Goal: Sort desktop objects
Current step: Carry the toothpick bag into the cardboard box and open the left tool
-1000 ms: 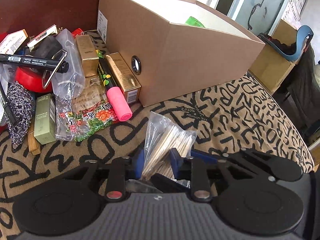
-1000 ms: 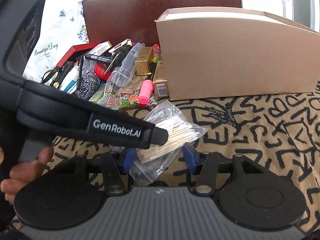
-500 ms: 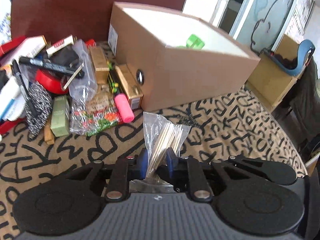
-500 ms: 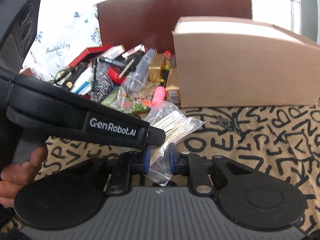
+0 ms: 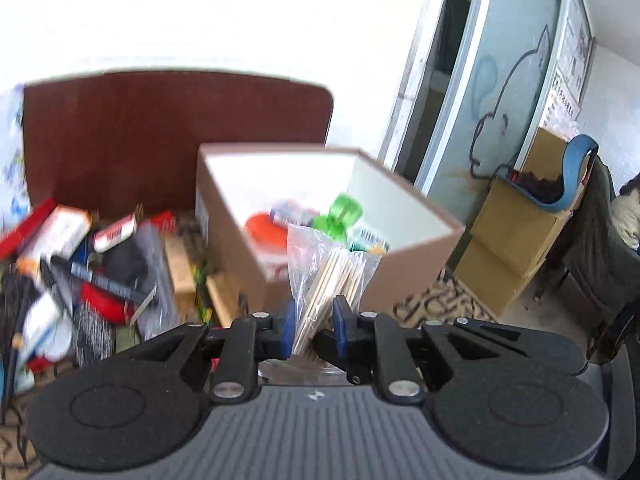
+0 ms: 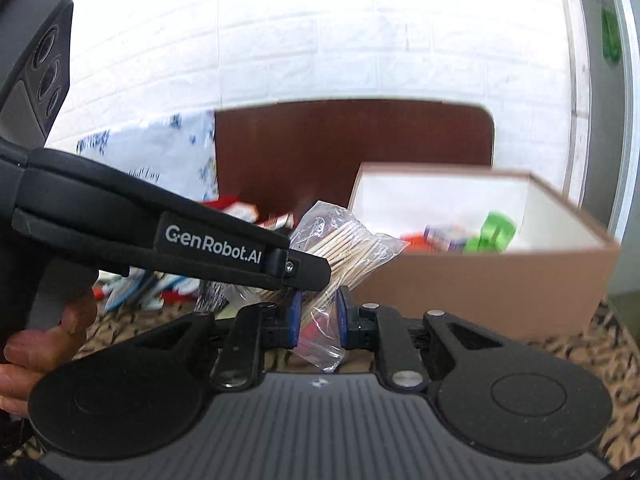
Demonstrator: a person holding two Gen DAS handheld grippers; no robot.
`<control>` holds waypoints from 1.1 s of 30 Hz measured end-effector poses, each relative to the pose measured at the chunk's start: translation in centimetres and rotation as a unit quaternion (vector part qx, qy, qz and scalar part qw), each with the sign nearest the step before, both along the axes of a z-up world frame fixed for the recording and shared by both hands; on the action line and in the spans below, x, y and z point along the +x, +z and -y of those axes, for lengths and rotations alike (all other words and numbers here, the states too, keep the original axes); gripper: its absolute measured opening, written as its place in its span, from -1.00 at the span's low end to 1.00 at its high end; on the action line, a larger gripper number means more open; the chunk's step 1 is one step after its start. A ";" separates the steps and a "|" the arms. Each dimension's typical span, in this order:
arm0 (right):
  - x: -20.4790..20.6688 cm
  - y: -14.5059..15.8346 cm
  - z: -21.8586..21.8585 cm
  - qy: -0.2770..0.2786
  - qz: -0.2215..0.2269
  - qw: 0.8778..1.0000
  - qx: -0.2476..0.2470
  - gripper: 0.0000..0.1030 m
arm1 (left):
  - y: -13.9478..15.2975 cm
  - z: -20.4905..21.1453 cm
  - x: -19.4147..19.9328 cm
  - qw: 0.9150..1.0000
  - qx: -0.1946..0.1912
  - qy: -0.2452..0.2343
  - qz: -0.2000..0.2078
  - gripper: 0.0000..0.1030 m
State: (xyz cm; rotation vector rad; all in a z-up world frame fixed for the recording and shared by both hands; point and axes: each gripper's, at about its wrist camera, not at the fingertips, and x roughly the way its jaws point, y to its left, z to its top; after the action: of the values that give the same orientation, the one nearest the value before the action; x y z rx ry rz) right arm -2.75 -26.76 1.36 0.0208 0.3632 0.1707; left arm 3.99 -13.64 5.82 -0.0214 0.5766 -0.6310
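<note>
Right wrist view: both the right gripper (image 6: 318,318) and the left gripper (image 5: 314,330) are clamped on the bag of wooden sticks (image 6: 344,246), holding it raised just short of the open cardboard box (image 6: 480,276) ahead, probably for deposit inside.

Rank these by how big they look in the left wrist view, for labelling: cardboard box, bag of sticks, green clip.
1. cardboard box
2. bag of sticks, though it sits nearest the camera, so its look is inflated
3. green clip
</note>
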 end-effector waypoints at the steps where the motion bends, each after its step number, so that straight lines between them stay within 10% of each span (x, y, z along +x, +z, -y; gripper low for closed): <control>1: 0.4 0.5 0.3 -0.001 0.006 1.000 -0.003 -0.68 | 0.5 0.5 0.4 1.000 0.001 0.000 0.007 -0.63; 12: 8.1 3.3 5.1 -0.013 0.016 0.999 -0.027 -0.68 | 3.5 5.4 7.0 1.000 -0.007 -0.011 0.019 -0.63; 33: 17.0 -2.2 9.0 0.003 -0.112 0.994 0.007 -0.67 | -3.4 8.6 15.8 0.997 0.024 -0.013 -0.072 -0.63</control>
State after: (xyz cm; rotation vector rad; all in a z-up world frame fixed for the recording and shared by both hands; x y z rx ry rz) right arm 14.27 -35.72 -0.88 0.0526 0.5853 0.1776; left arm 19.75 -22.29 2.42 -0.0137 0.7324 -0.6430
